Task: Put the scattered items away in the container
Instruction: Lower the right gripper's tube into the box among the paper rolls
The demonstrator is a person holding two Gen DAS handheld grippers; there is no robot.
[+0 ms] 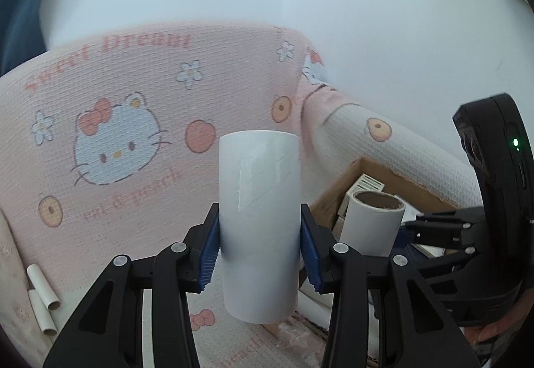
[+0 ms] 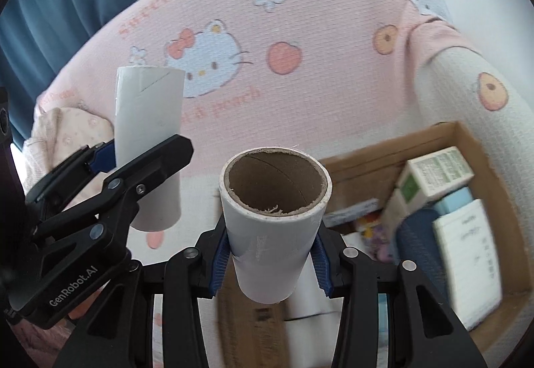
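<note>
Two white tubes are pinched upright — one in the left gripper (image 1: 260, 244), one in the right gripper (image 2: 272, 263) — so carry both toward the cardboard box (image 2: 393, 147) at three o'clock, releasing only once past its rim.

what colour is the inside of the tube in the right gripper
Brown cardboard inside the white tube, best seen in the right wrist view.

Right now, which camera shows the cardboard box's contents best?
The right wrist view: the cardboard box lies open on the right, with small cartons visible inside, though blurred. The left wrist view shows only a corner of it, mostly hidden behind the held tube.
</note>
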